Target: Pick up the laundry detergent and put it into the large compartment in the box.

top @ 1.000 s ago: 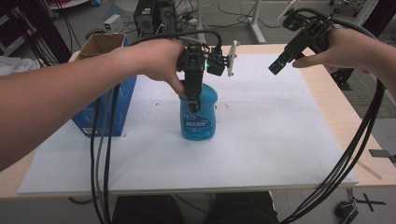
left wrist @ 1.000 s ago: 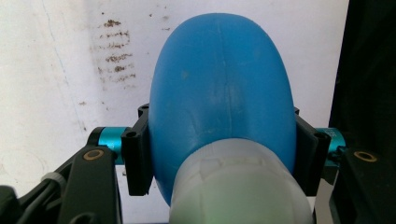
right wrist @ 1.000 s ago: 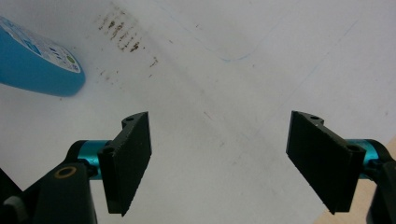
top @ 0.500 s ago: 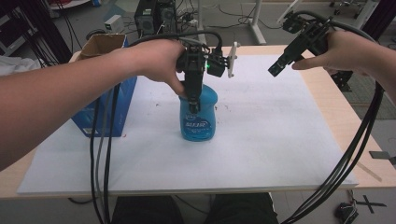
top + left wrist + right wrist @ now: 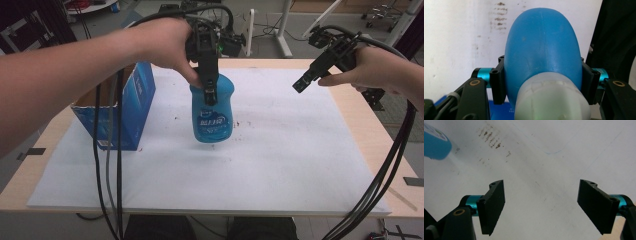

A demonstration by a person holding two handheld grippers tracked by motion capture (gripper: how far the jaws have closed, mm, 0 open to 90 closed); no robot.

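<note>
White sheet (image 5: 300, 150), gripper-held (image 5: 210, 92) blue bottle (image 5: 212, 117)

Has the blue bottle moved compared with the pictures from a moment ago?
Yes. The bottle, in the left claw, has risen: its base now shows above the bottom edge of the blue box, earlier below it.

label print on blue bottle (image 5: 212, 112) too small to read; its base cut off in the right gripper view; white cap (image 5: 550, 100) blurred.
</note>
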